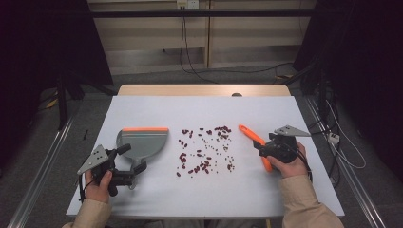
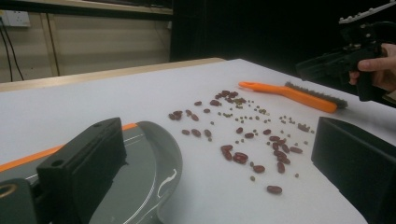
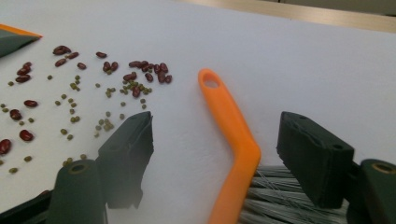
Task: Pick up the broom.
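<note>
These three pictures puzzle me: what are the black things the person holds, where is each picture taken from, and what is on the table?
No robot here: a person holds a hand-worked claw in each hand. The high view looks down on the table; the other two come from a small camera riding on each claw, looking along its two black jaws.

On the table lie scattered beans, a grey dustpan with an orange edge, and an orange brush.

The left claw is open at the dustpan's handle end. The right claw stands open with the brush handle between its jaws, not yet gripped. Probably the beans are to be swept into the dustpan.
</note>
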Tool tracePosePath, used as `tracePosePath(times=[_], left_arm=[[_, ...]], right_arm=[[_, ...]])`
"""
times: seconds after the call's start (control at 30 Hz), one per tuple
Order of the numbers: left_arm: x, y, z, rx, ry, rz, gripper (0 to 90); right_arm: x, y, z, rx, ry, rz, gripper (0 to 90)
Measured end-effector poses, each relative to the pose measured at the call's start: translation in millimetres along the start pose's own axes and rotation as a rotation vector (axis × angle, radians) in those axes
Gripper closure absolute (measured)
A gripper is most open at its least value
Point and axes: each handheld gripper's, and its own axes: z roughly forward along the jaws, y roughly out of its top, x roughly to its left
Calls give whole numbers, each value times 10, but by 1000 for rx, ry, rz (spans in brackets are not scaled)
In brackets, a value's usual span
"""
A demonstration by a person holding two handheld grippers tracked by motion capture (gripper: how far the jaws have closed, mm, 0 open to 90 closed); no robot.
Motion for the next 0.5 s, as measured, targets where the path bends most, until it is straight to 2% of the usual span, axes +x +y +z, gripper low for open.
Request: tracePosePath(times=[0.23, 0.37, 0.5], left_arm=[[5, -1, 2, 4, -5, 3, 26], [7, -1, 0, 5, -6, 4, 26], [12, -3, -2, 4, -8, 3, 26]], right_arm=[[-49, 107, 127, 68, -6, -28, 395], [-78, 142, 232, 125, 0, -39, 458], [-96, 167, 319, 210, -26, -57, 508]])
